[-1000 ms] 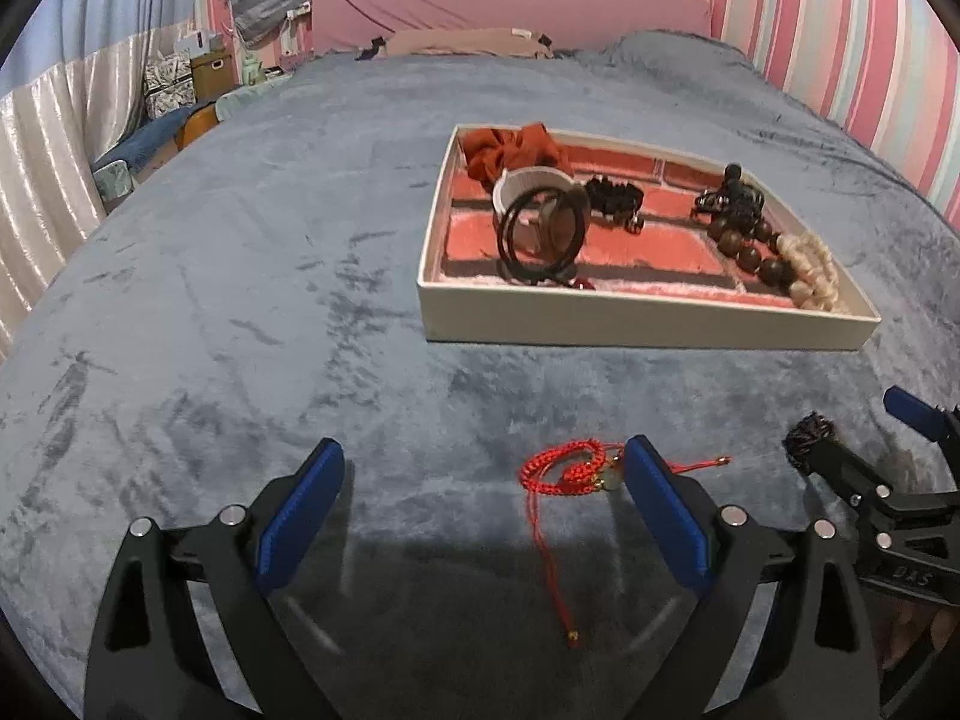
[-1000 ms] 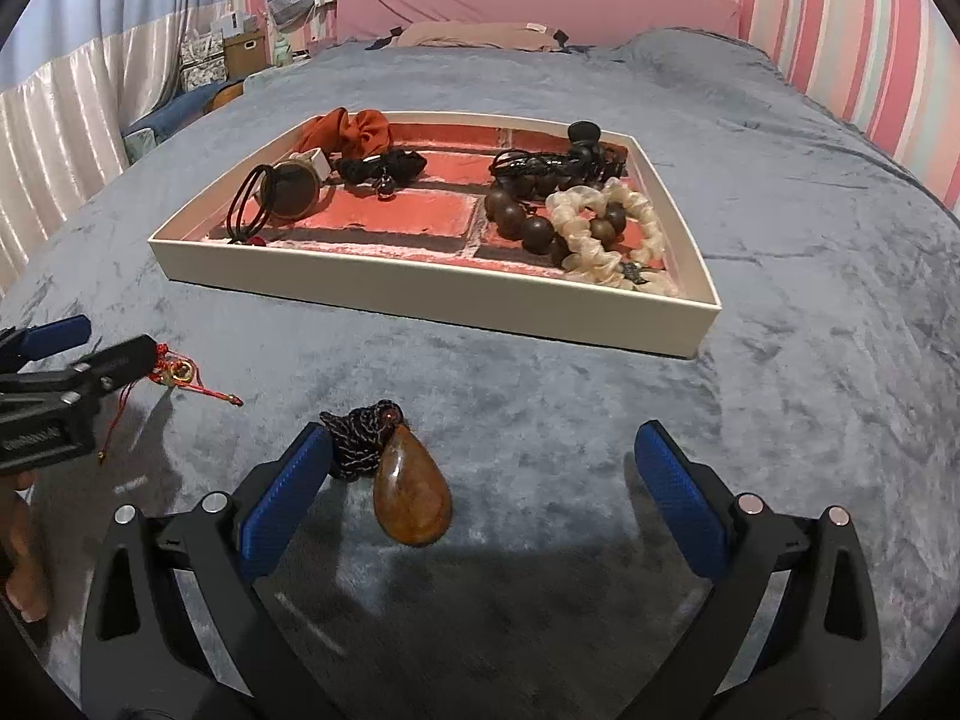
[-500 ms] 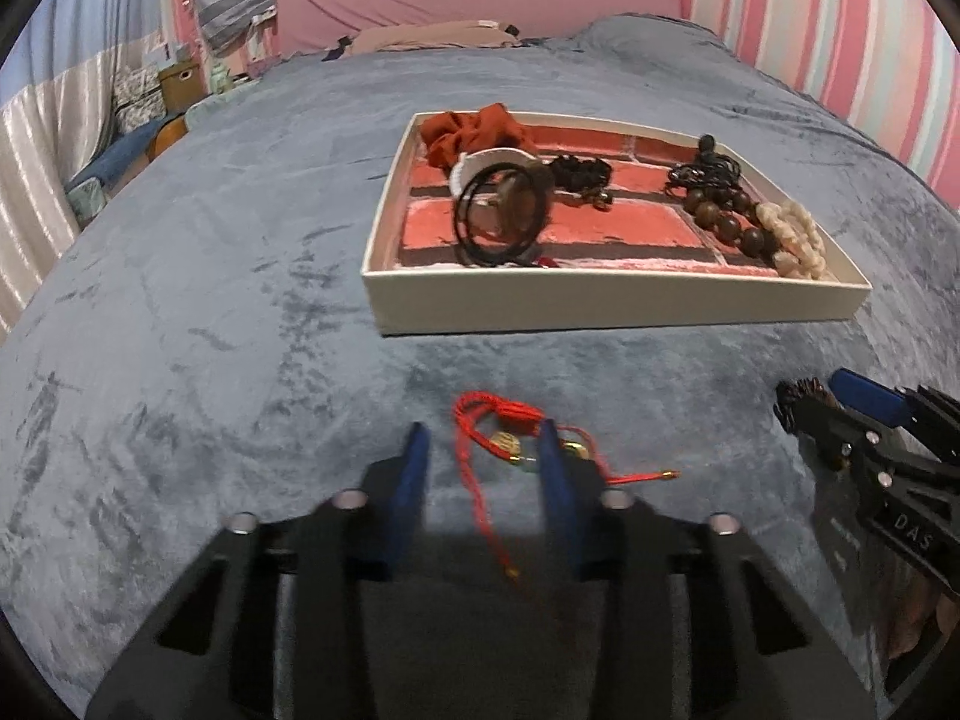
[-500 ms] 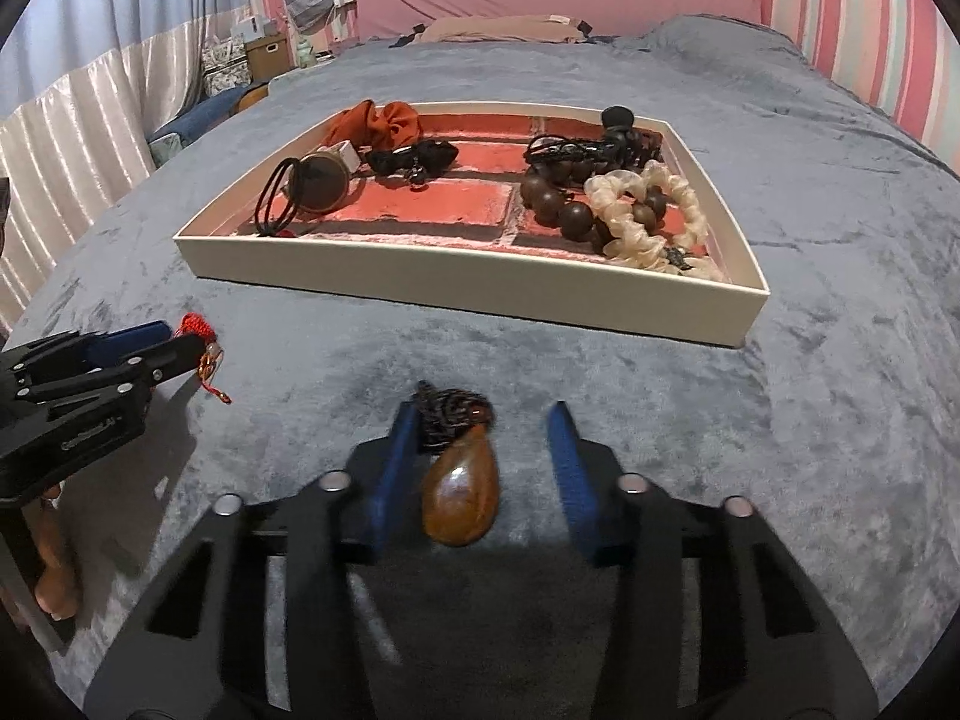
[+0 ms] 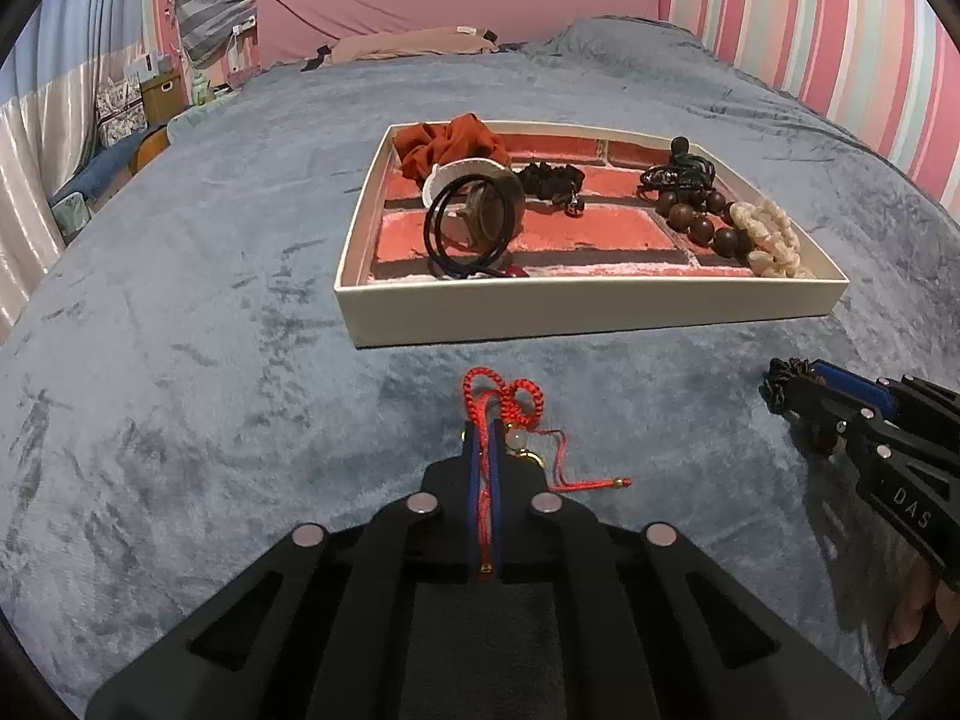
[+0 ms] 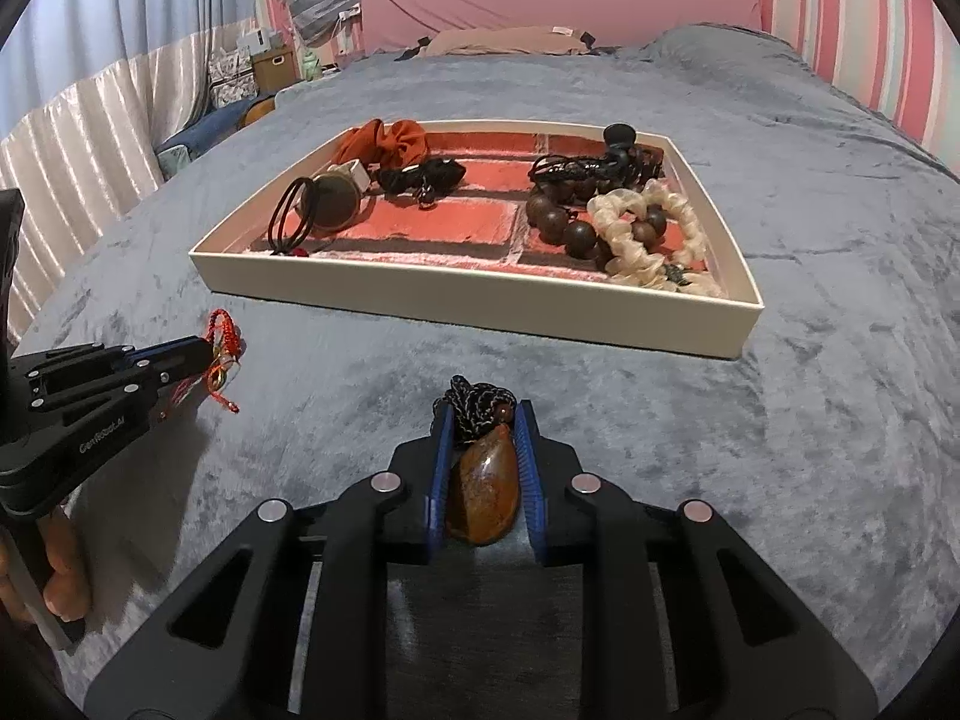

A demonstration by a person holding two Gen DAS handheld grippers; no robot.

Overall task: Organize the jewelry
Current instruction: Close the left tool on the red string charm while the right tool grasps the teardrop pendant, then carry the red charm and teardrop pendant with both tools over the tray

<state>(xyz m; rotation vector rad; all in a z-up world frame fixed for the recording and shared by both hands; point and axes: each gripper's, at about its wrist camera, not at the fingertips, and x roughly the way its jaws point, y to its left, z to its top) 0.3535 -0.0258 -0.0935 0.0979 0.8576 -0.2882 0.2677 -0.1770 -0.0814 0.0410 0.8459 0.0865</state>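
On the grey-blue bedspread, my left gripper (image 5: 486, 427) is shut on a red cord bracelet (image 5: 510, 395); its loops stick out past the tips and a tail with a gold bead trails right. My right gripper (image 6: 480, 414) has its jaws closing, and the blue pads (image 6: 441, 456) press both sides of an amber teardrop pendant (image 6: 483, 486) with a dark braided cord. Each gripper shows in the other's view: the right gripper (image 5: 786, 384) at the right edge, the left gripper (image 6: 207, 354) at the left. The cream tray (image 5: 588, 306) with a brick-pattern floor lies just beyond both.
The tray (image 6: 468, 300) holds an orange scrunchie (image 5: 447, 144), black hair ties (image 5: 465, 228), dark wooden beads (image 6: 564, 222) and a cream bracelet (image 6: 648, 240). A pink headboard (image 5: 456, 0) stands at the bed's far end, with curtains and boxes to the left.
Both grippers closed from wide open. The left one came shut on the red cord, the right one closed in on the amber pendant. Neither hand travelled much.
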